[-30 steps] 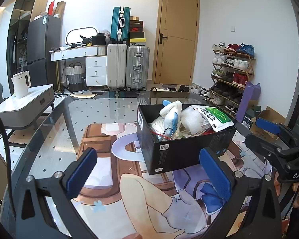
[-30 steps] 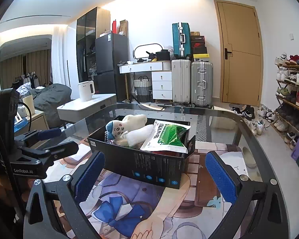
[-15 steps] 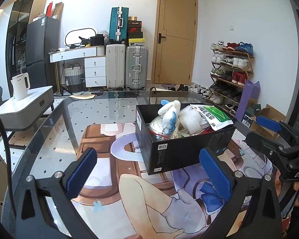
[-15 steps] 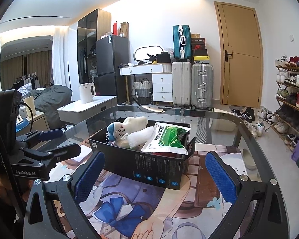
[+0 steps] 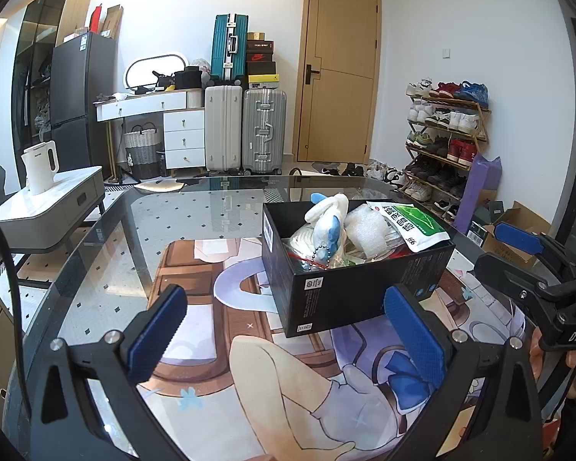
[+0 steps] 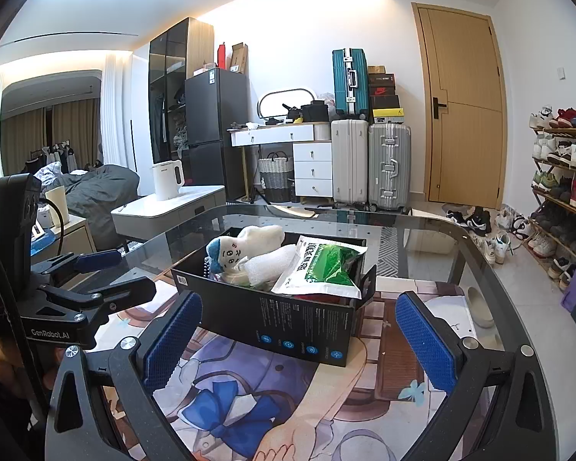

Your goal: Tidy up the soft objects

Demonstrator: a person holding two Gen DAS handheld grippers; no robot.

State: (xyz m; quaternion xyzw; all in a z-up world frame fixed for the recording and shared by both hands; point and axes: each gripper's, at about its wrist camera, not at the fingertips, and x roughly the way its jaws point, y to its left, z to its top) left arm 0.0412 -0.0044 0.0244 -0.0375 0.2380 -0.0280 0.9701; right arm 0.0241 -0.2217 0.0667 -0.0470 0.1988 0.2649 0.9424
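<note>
A black box [image 5: 349,296] [image 6: 288,322] stands on the printed mat on the glass table. It holds a white and blue plush toy [image 5: 328,219] [image 6: 245,246], a white foam roll [image 5: 366,226] [image 6: 272,265] and a green and white soft packet [image 5: 411,223] [image 6: 322,269]. My left gripper [image 5: 284,326] is open and empty, in front of the box. My right gripper [image 6: 295,338] is open and empty, near the box's long side. Each gripper also shows in the other view, the right gripper [image 5: 518,253] and the left gripper [image 6: 107,272].
The glass table [image 5: 142,230] carries an anime print mat [image 5: 288,384]. A side table with a white kettle [image 5: 40,167] stands at the left. Suitcases [image 5: 245,130], a door and a shoe rack [image 5: 445,134] line the far wall.
Both views have drifted slightly, so the box sits a touch differently in frame. Both grippers stay open and empty.
</note>
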